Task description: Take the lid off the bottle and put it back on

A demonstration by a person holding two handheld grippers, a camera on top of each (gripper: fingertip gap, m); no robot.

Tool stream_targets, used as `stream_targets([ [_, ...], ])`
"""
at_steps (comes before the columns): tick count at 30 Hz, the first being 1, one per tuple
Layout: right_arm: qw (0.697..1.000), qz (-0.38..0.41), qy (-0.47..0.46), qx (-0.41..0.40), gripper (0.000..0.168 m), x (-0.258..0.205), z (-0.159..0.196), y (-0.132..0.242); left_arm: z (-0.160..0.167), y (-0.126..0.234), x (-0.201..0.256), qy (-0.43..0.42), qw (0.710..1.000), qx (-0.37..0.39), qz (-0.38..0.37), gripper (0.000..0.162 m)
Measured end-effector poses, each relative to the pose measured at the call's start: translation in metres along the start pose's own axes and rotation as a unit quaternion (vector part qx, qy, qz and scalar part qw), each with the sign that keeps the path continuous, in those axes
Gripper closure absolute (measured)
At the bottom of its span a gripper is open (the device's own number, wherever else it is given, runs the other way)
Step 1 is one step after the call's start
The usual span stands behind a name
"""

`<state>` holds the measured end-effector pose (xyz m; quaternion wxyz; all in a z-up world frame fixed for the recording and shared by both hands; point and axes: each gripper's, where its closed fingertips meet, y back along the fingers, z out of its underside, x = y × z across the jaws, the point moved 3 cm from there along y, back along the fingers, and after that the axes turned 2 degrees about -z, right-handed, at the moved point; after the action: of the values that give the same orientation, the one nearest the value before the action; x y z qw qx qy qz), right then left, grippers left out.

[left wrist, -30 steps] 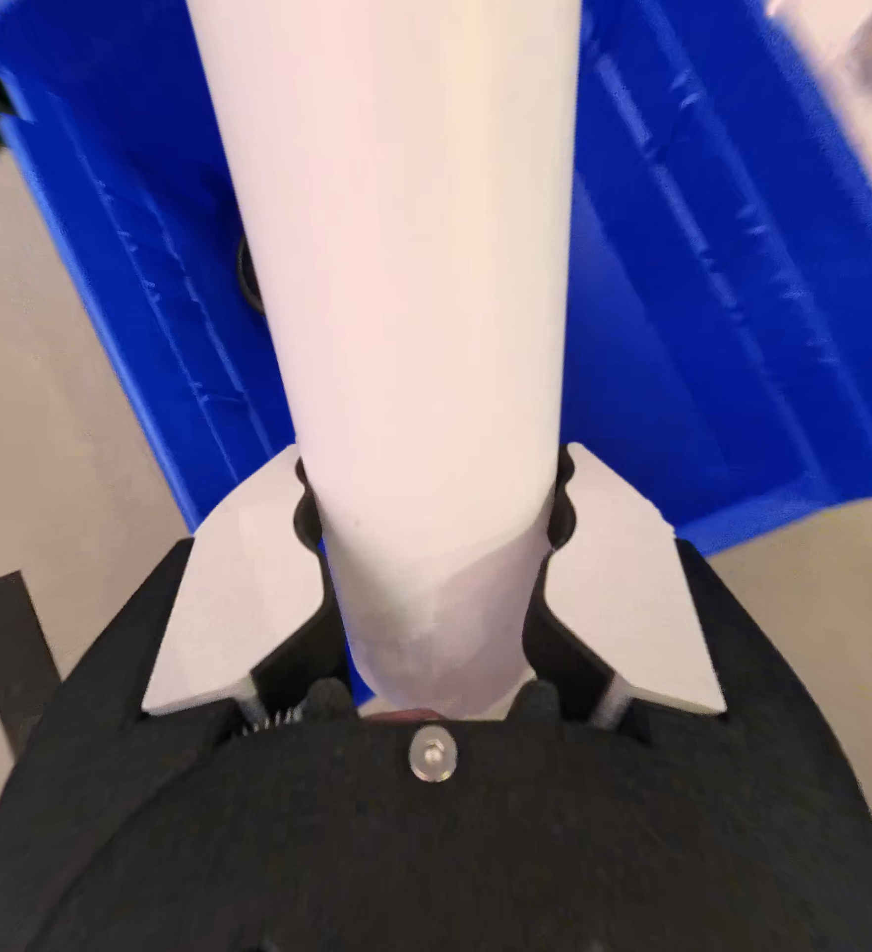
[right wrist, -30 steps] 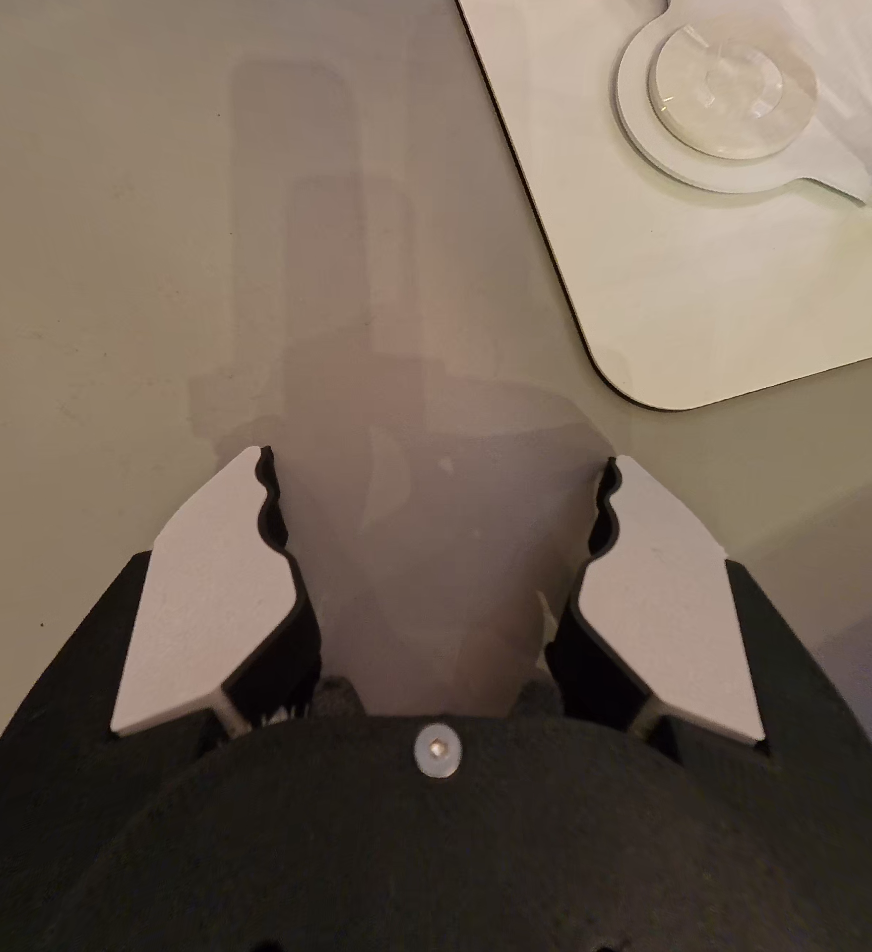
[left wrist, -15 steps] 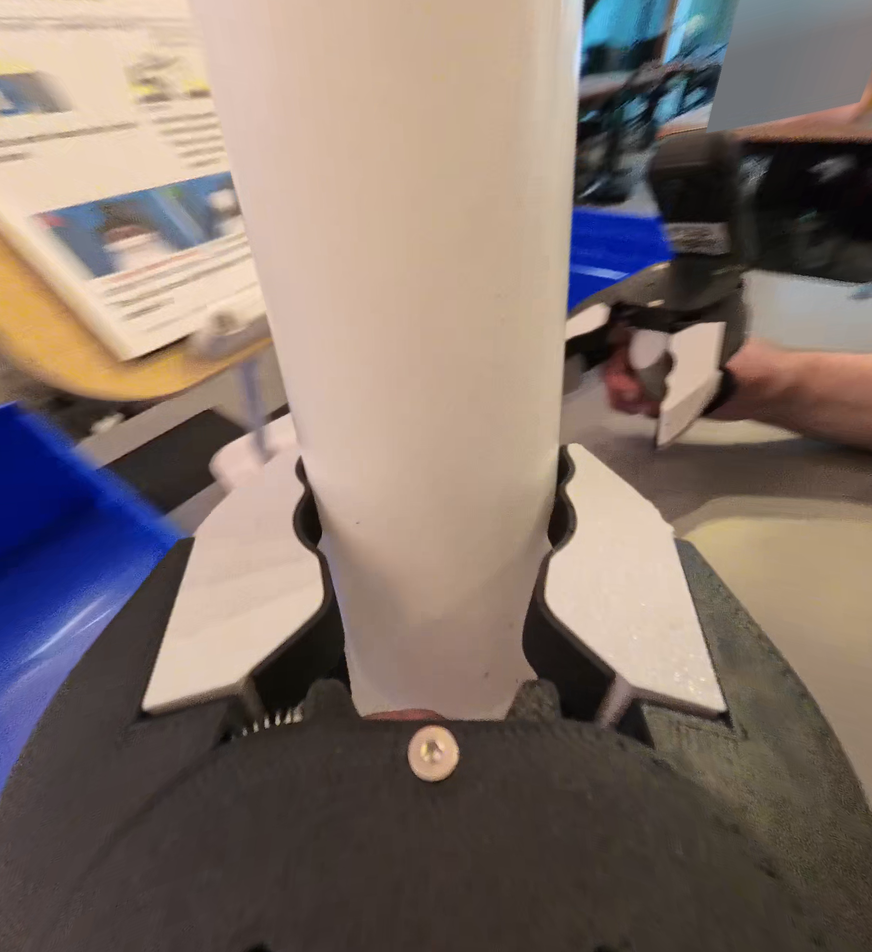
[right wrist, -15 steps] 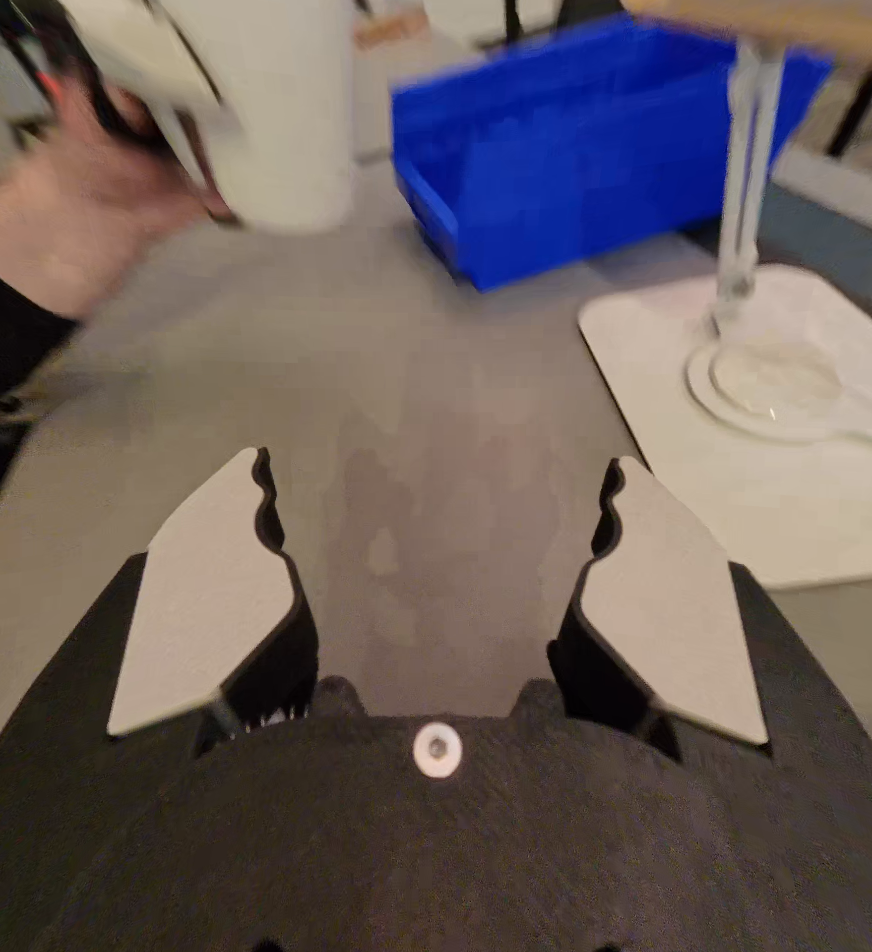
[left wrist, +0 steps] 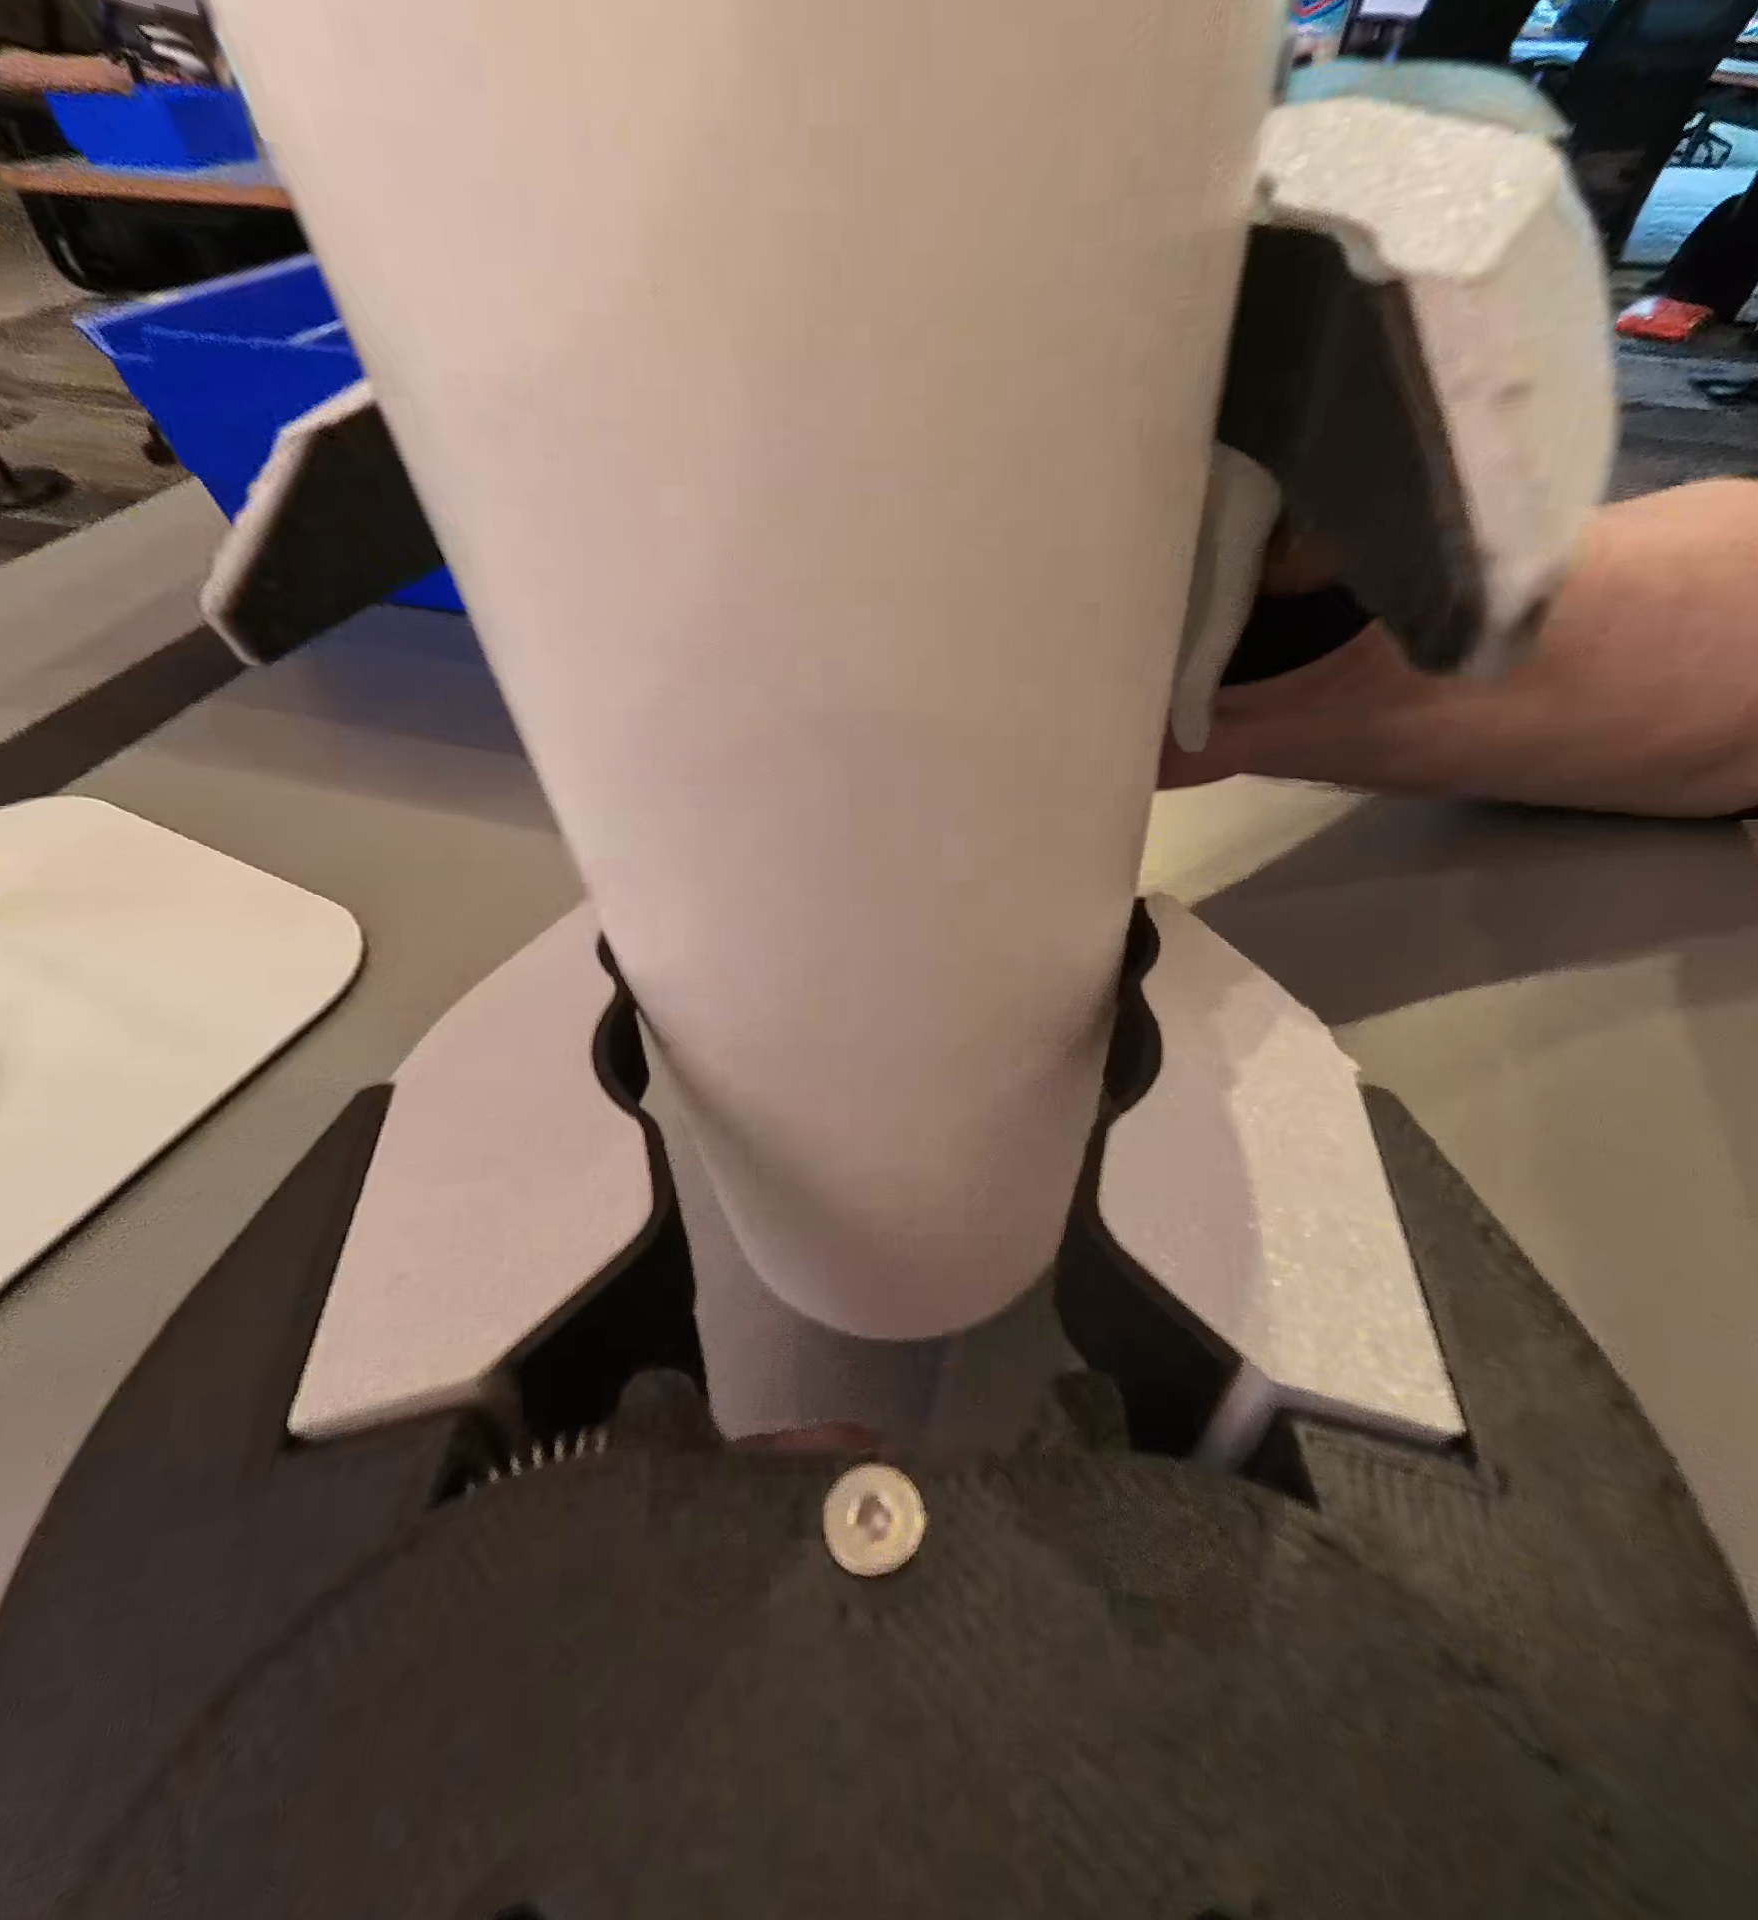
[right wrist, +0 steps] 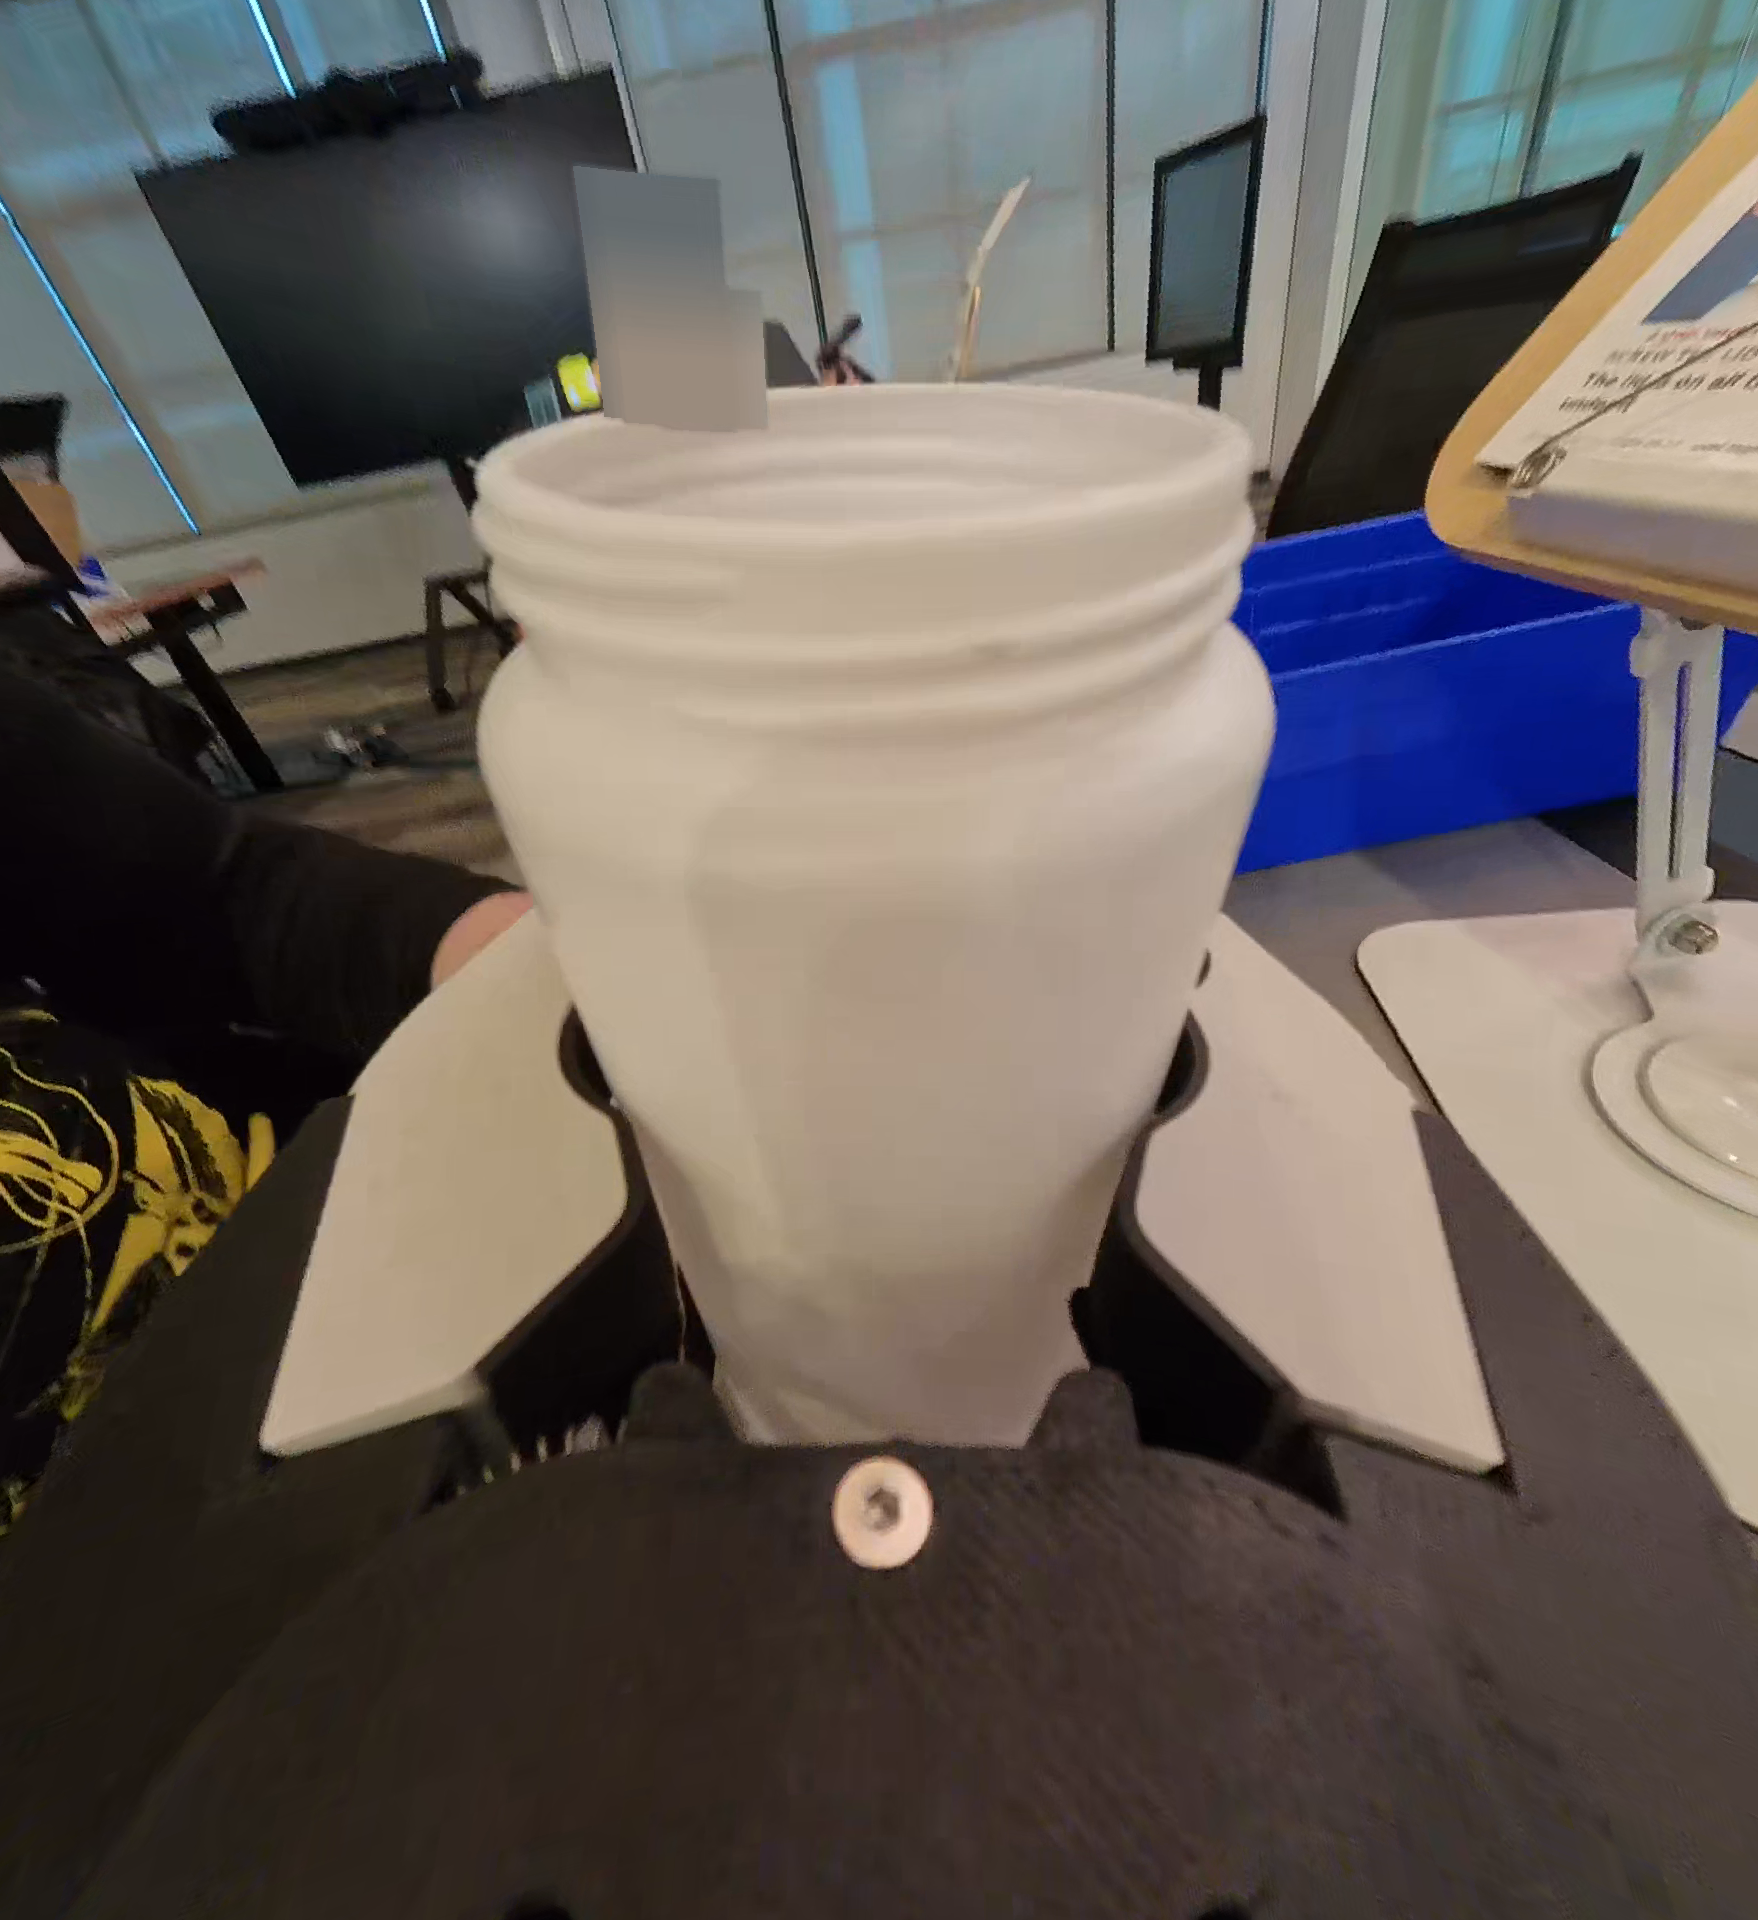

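Note:
A white bottle stands upright with an open threaded mouth and no lid on it. No lid shows in either view. My left gripper is shut on the bottle, which fills the space between its fingers. My right gripper is shut on the same bottle from the opposite side, its fingertips pressing on both sides of the lower body. In the left wrist view the right gripper's fingers flank the bottle higher up, with the forearm behind them.
A blue bin stands behind the bottle on the grey table; it also shows in the left wrist view. A white stand base carries a wooden board with papers. A dark sleeve is at the left.
My left gripper carried the bottle from over the blue bin to above the table. My right gripper, open and pointing down at the table, swung up and closed on the bottle.

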<state>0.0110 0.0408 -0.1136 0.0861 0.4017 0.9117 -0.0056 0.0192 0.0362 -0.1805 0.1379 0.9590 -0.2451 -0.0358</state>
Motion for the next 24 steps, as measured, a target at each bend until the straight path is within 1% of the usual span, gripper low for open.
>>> stream_targets([
  [2, 1.000, 0.003, 0.013, -0.028, 0.065, -0.001, 0.004, -0.002, 0.004, -0.002, 0.002, 0.005, 1.000, -0.006, 0.008, 0.075],
  [4, 0.999, 0.007, 0.028, -0.025, 0.065, -0.002, 0.005, -0.004, 0.007, -0.001, 0.002, -0.012, 1.000, -0.027, 0.001, 0.074],
  [7, 0.999, 0.019, 0.036, -0.019, 0.066, 0.004, 0.008, -0.001, 0.004, 0.016, -0.005, -0.012, 1.000, -0.024, -0.012, 0.071],
  [9, 0.999, 0.021, 0.035, -0.020, 0.066, 0.009, 0.013, 0.001, -0.002, 0.039, -0.018, -0.013, 0.999, -0.014, -0.040, 0.071],
  [11, 0.998, 0.030, 0.048, -0.034, 0.065, 0.014, 0.020, 0.001, -0.014, 0.072, -0.037, -0.022, 0.996, 0.002, -0.086, 0.074],
  [14, 0.998, 0.023, 0.058, -0.026, 0.065, 0.012, 0.022, 0.000, -0.030, 0.129, -0.079, -0.062, 0.980, -0.017, -0.186, 0.076],
  [17, 0.998, 0.014, 0.062, -0.017, 0.065, 0.011, 0.023, -0.001, -0.045, 0.179, -0.130, -0.098, 0.954, -0.065, -0.277, 0.076],
  [19, 0.998, 0.006, 0.060, -0.009, 0.065, 0.010, 0.023, 0.000, -0.044, 0.200, -0.168, -0.110, 0.935, -0.120, -0.315, 0.072],
  [21, 0.999, 0.000, 0.053, -0.006, 0.064, 0.010, 0.024, 0.000, -0.035, 0.212, -0.208, -0.123, 0.918, -0.175, -0.334, 0.069],
  [24, 0.998, 0.001, 0.052, -0.017, 0.065, 0.012, 0.030, -0.002, -0.007, 0.218, -0.263, -0.130, 0.895, -0.285, -0.319, 0.064],
])
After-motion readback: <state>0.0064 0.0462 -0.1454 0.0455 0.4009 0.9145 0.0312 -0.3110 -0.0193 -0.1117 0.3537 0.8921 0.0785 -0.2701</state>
